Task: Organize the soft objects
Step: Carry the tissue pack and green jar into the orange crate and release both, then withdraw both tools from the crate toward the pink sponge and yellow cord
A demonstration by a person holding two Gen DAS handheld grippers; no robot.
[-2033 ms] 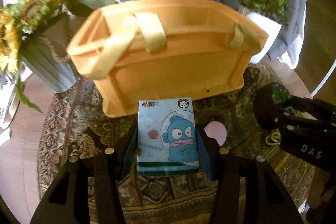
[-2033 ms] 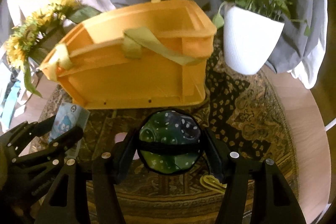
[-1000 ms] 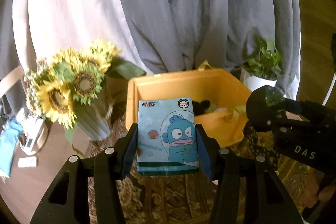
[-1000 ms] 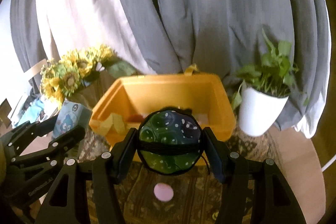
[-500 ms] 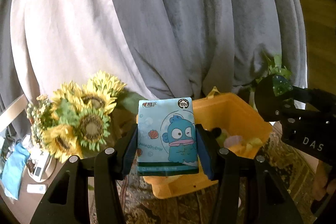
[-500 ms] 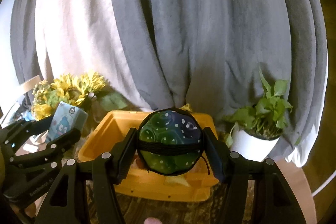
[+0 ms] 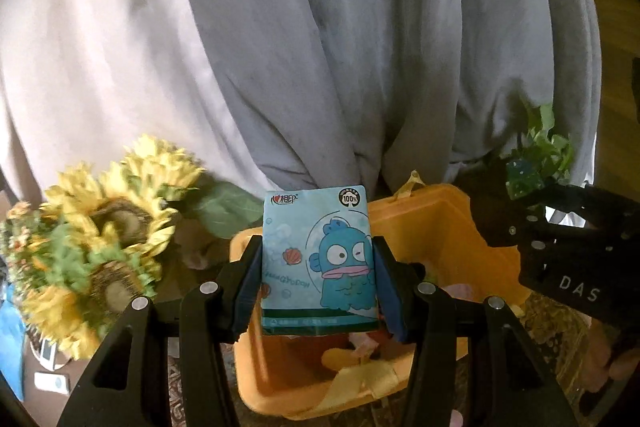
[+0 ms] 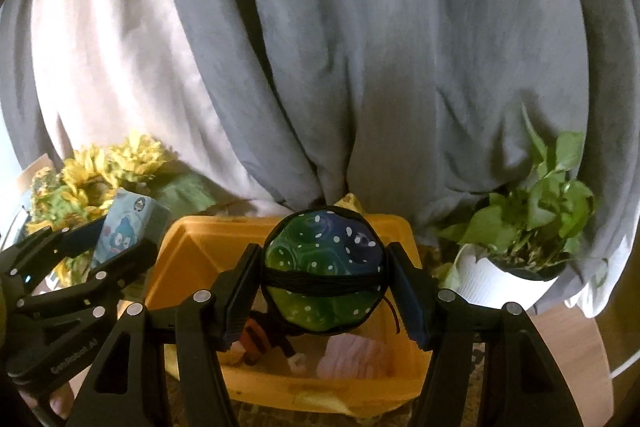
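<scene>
My left gripper (image 7: 318,275) is shut on a light blue tissue pack (image 7: 318,259) printed with a cartoon fish, held upright over the near left part of the open yellow storage bin (image 7: 448,227). In the right wrist view my right gripper (image 8: 324,277) is shut on a round green and blue pouch (image 8: 324,267) with white dots, above the middle of the yellow bin (image 8: 184,259). Soft items lie inside, among them a pink one (image 8: 352,359). The left gripper with the tissue pack (image 8: 120,227) shows at the left of that view, and the right gripper (image 7: 560,247) at the right of the left wrist view.
A sunflower bouquet (image 7: 100,235) stands left of the bin, and a white pot with a green plant (image 8: 520,227) stands to its right. Grey and white curtains (image 8: 320,47) hang close behind. A patterned cloth (image 7: 560,339) covers the table under the bin.
Both grippers have moved forward over the bin with their loads still held. The bin now sits lower and closer in both views, and more curtain fills the frames.
</scene>
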